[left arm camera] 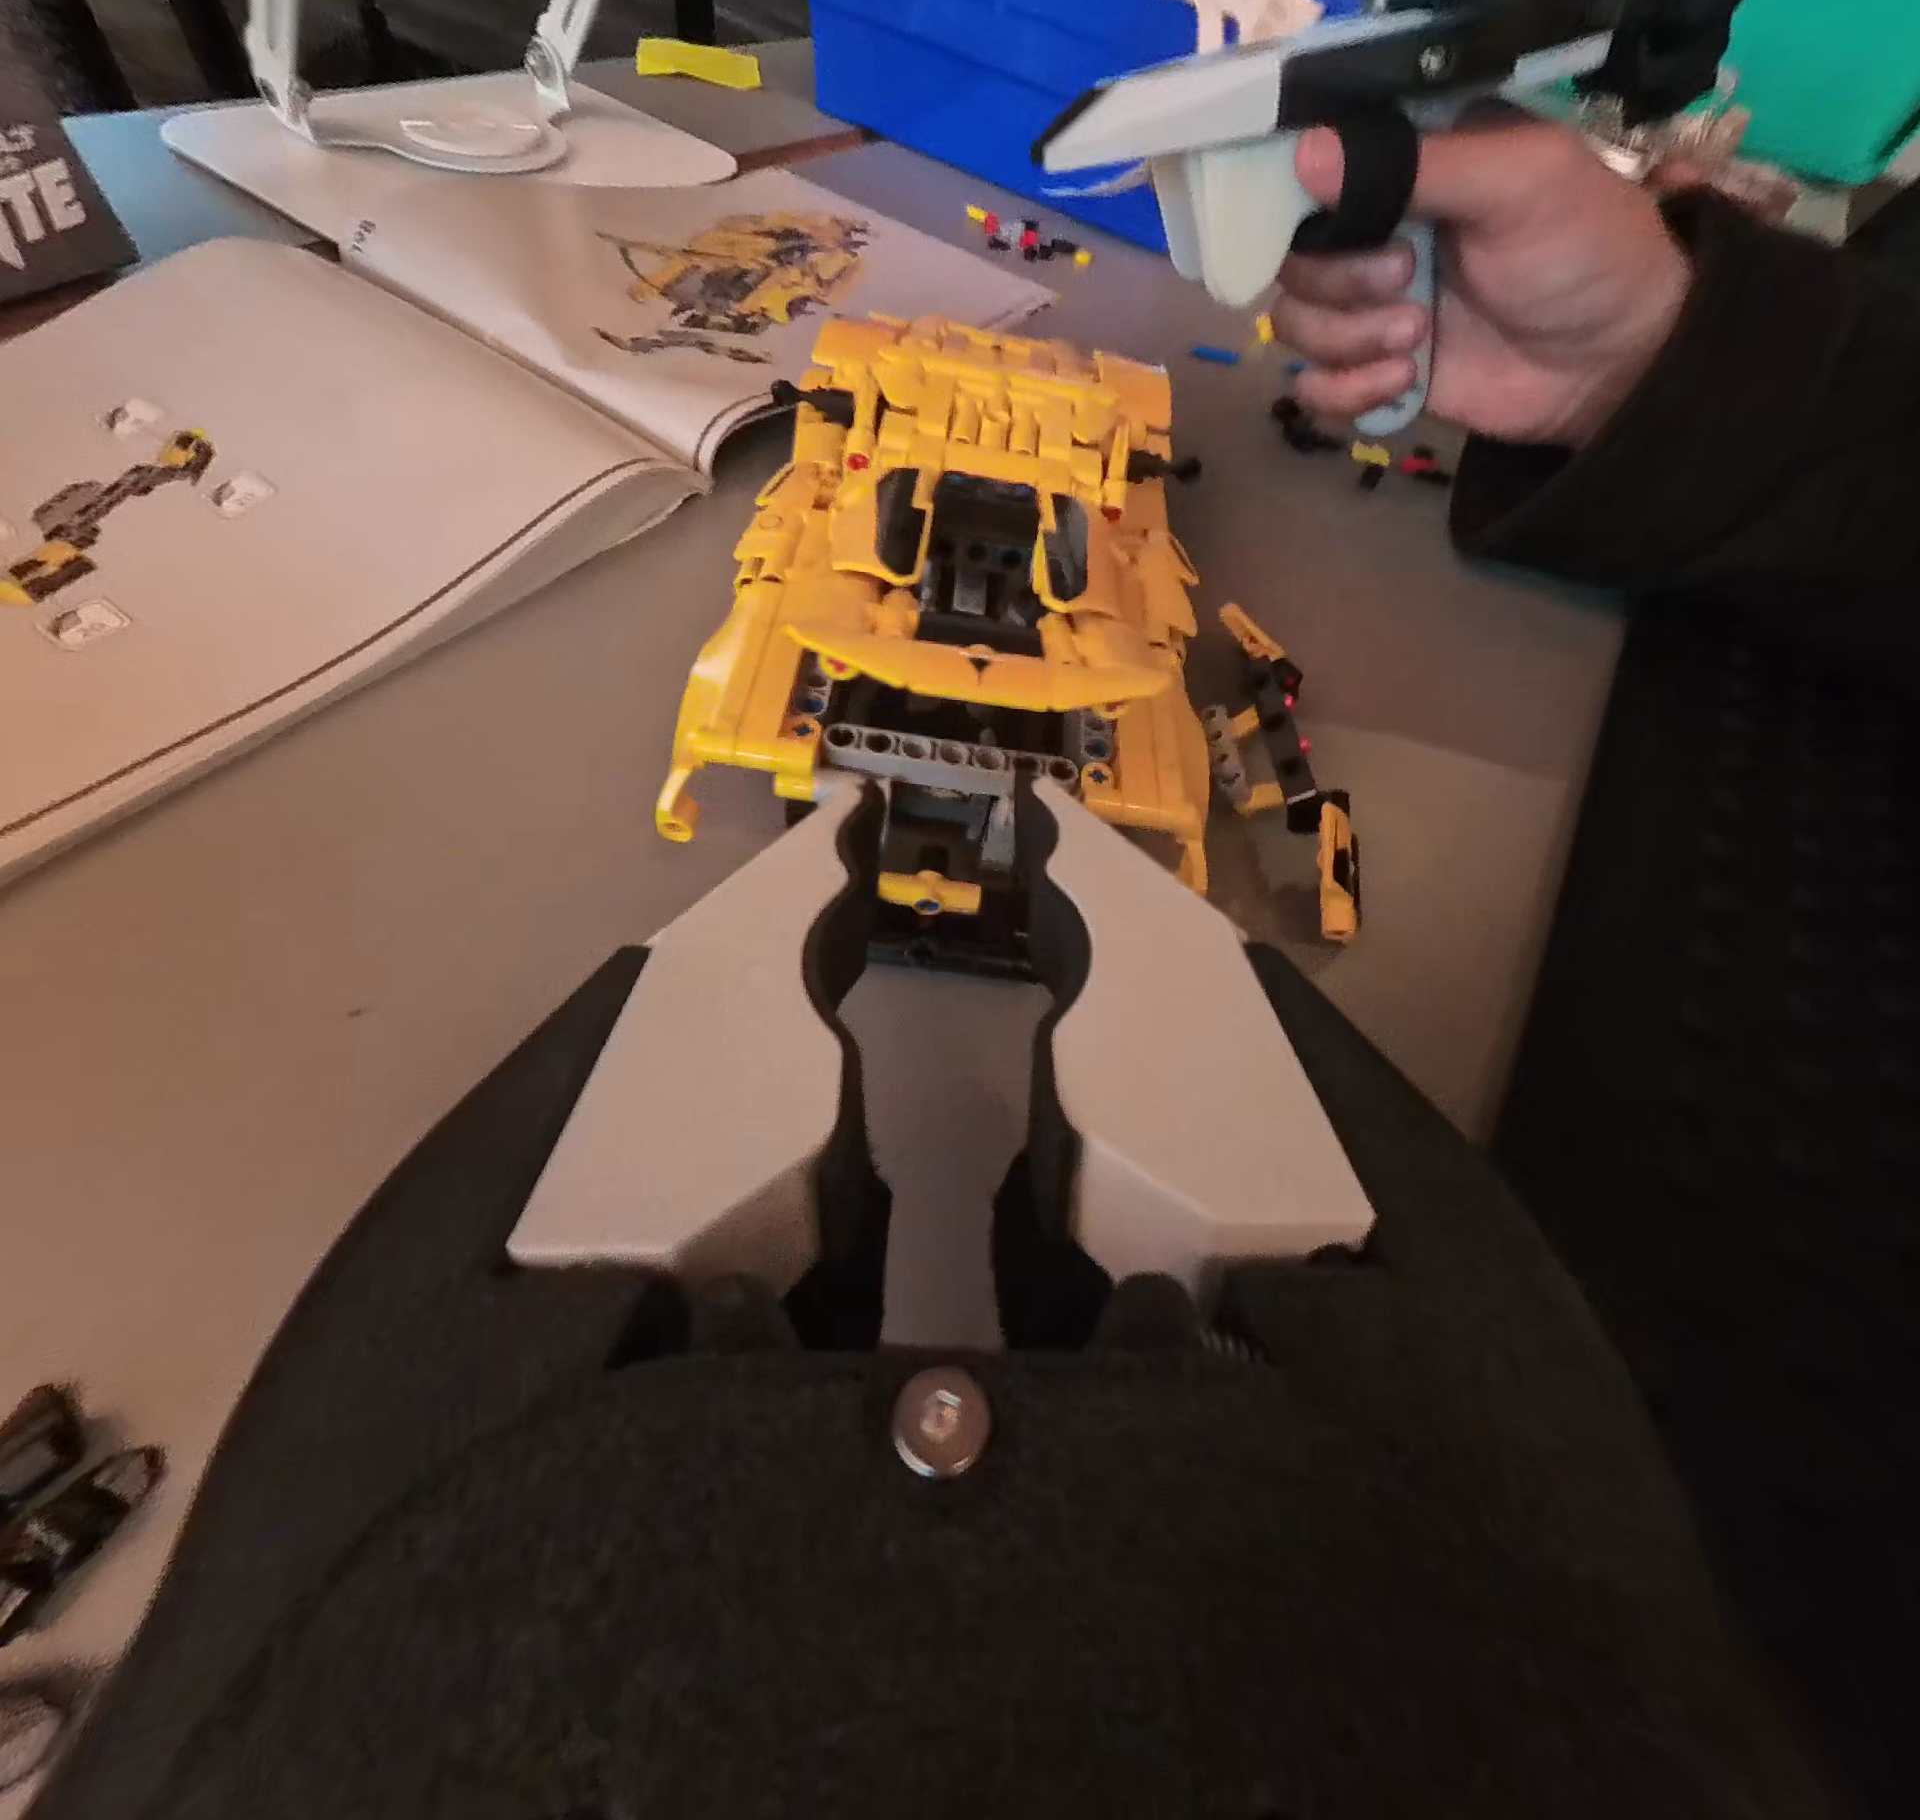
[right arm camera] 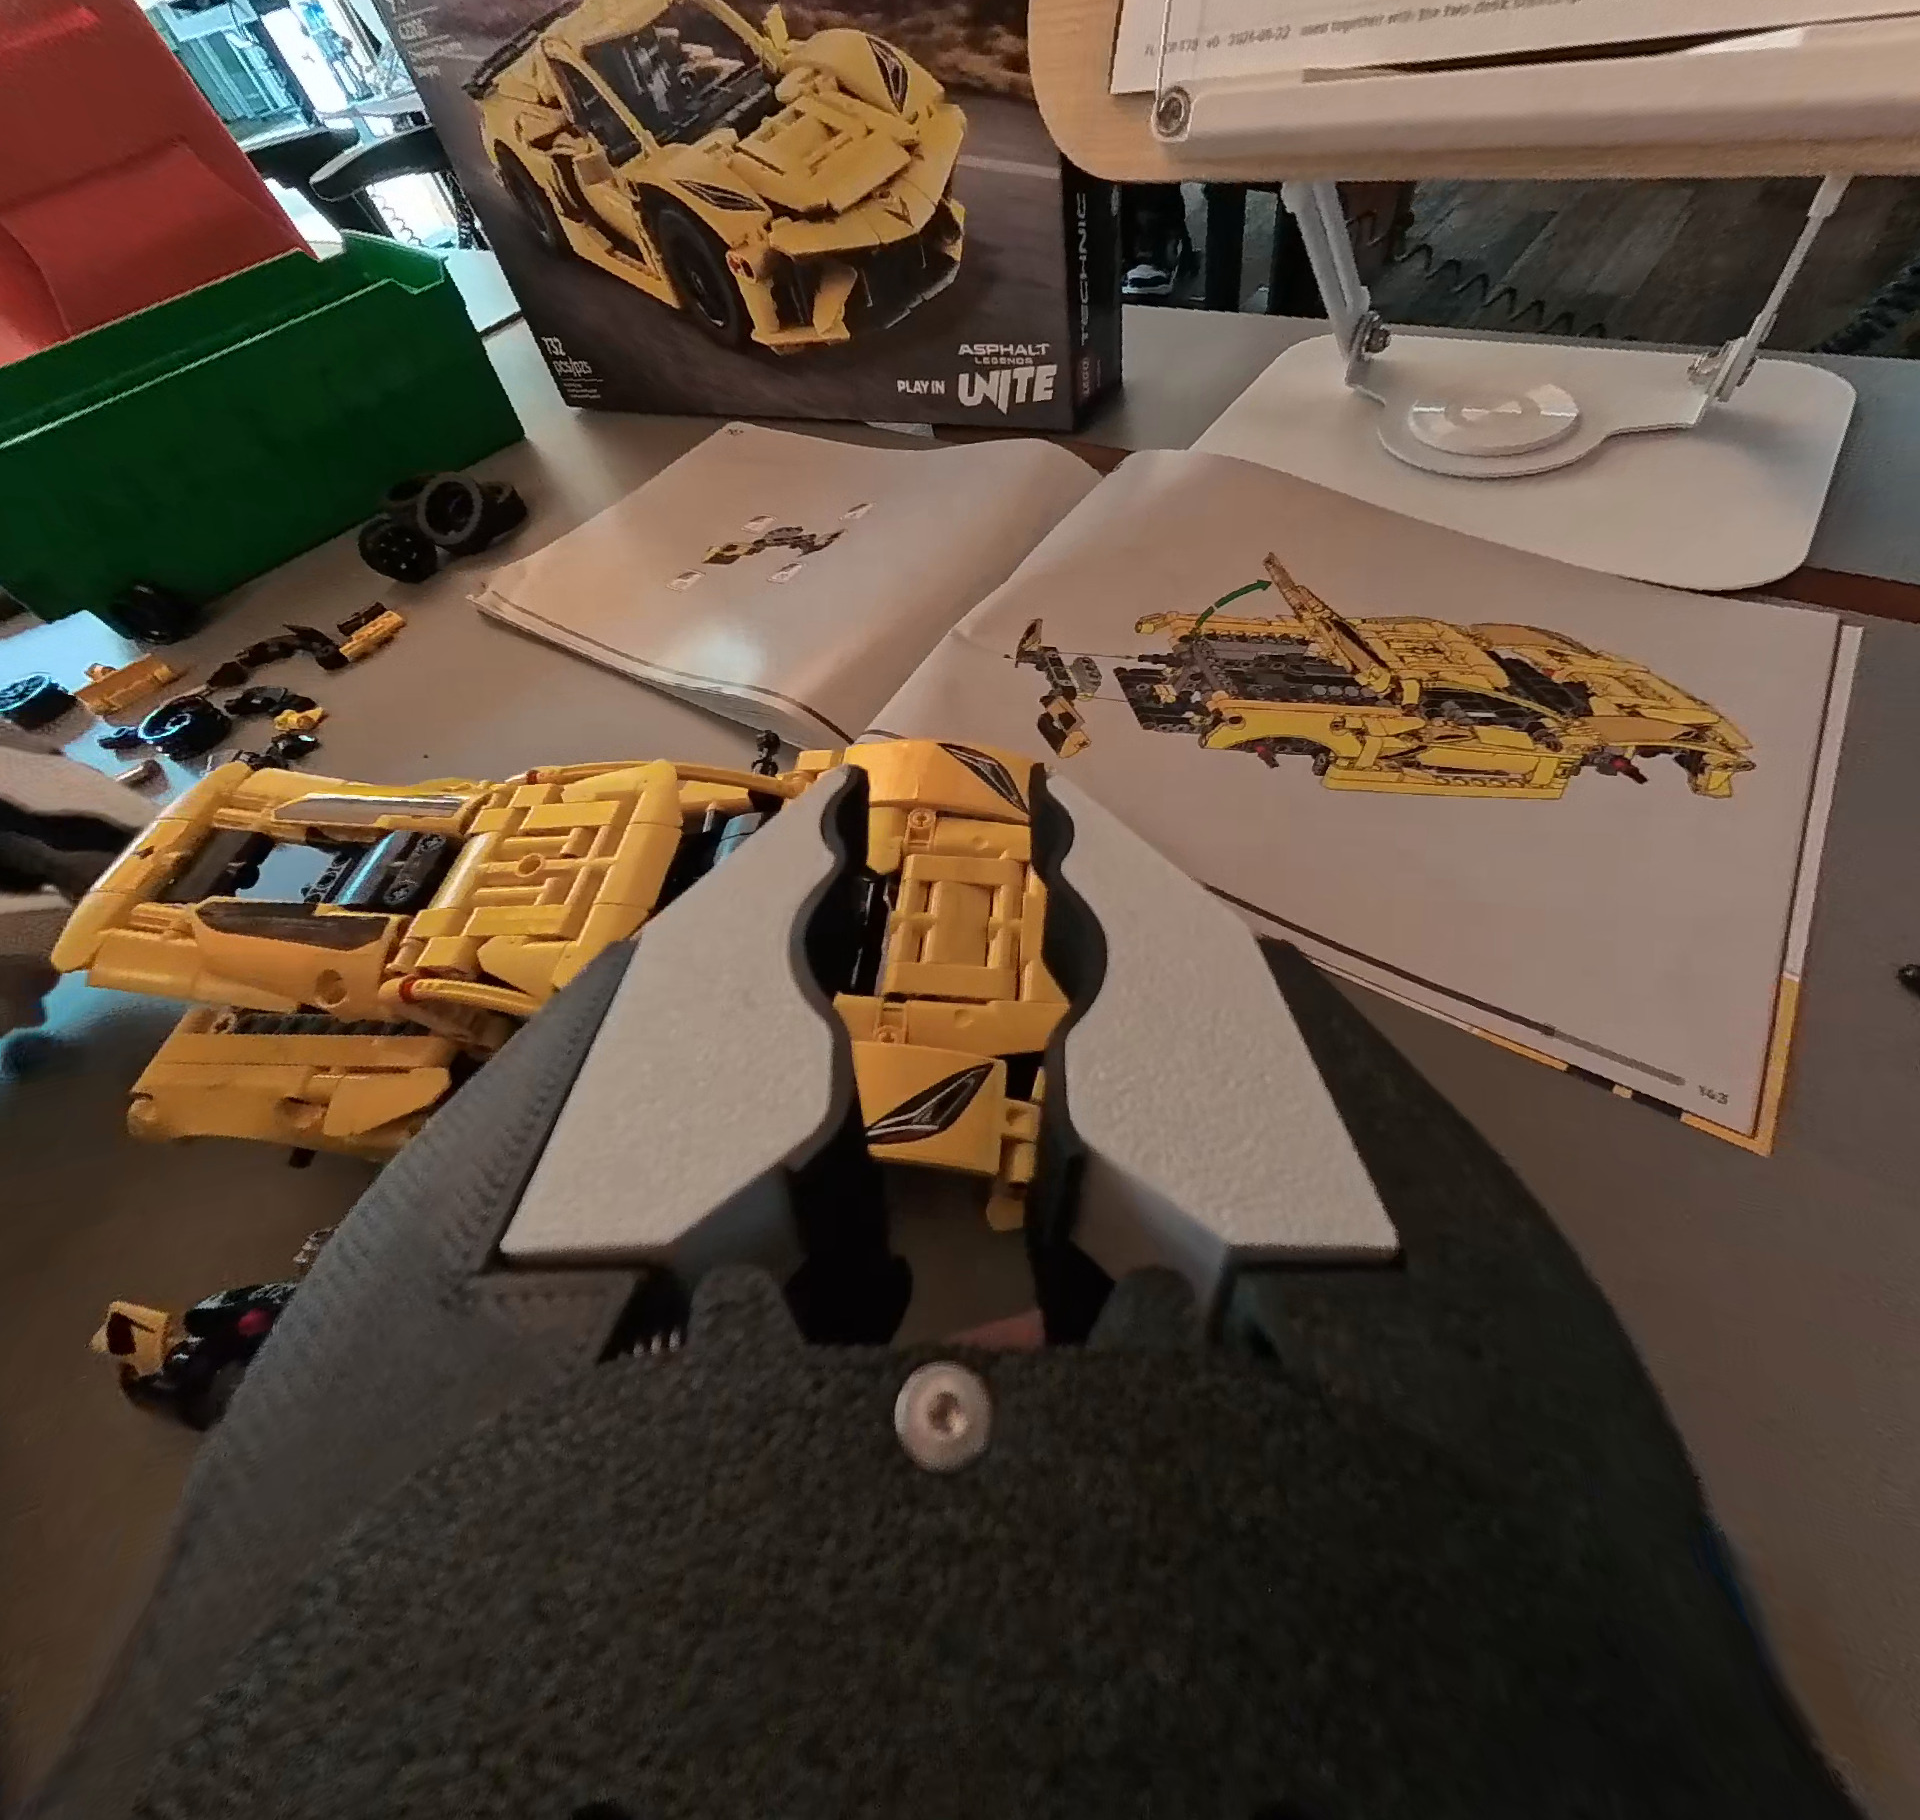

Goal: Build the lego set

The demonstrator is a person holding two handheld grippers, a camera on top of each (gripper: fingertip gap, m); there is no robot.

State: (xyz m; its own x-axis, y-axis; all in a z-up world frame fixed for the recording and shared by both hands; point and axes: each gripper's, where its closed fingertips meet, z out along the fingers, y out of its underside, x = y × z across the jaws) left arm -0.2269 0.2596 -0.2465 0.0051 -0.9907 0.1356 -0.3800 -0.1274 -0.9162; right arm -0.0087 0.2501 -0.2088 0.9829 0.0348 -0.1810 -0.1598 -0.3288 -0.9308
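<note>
Here both tongs, left [left arm camera: 945, 794] and right [right arm camera: 940, 783], gape over the yellow car [left arm camera: 966, 565].

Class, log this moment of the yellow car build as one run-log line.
left gripper: open at car's grey-beam end | right gripper: open above the other end | side sub-assembly: loose on table | manual: open

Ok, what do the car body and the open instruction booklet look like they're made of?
Yellow car: moulded hard plastic, it seems, smooth and glossy, with highlights on curved panels and visible studs and pin holes. Instruction booklet: paper, matte to satin, with printed pages curving into a centre fold.
</note>
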